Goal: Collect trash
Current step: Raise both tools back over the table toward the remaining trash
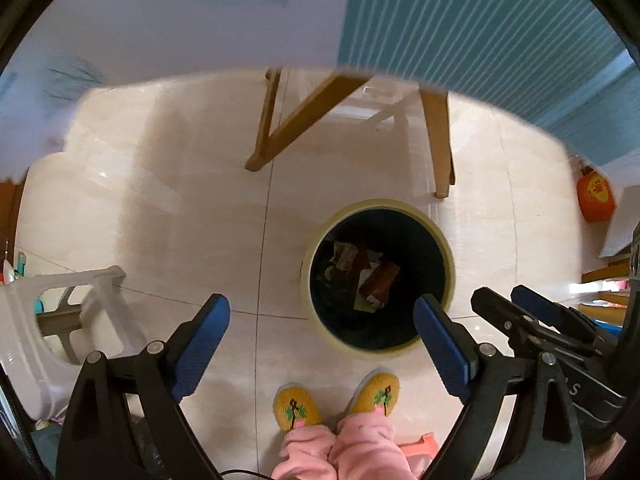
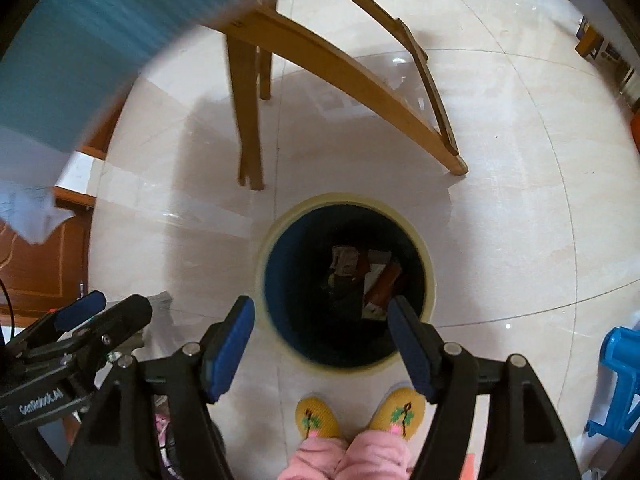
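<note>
A round cream-rimmed trash bin (image 1: pixel 316 312) stands on the tiled floor below me, with crumpled wrappers and paper (image 1: pixel 366 274) at its bottom. It also shows in the right wrist view (image 2: pixel 272 236), with the trash (image 2: pixel 360 276) inside. My left gripper (image 1: pixel 322 316) is open and empty, held above the floor at the bin's left rim. My right gripper (image 2: pixel 321 318) is open and empty, held over the bin's near edge. The right gripper shows at the right edge of the left wrist view (image 1: pixel 505 299), and the left gripper shows at the left edge of the right wrist view (image 2: pixel 116 304).
A wooden table with a blue striped cloth (image 1: pixel 480 20) stands beyond the bin, its legs (image 1: pixel 438 140) close to it. A white plastic stool (image 1: pixel 48 320) is at the left, a blue stool (image 2: pixel 620 380) at the right. The person's yellow slippers (image 1: pixel 336 400) stand just before the bin.
</note>
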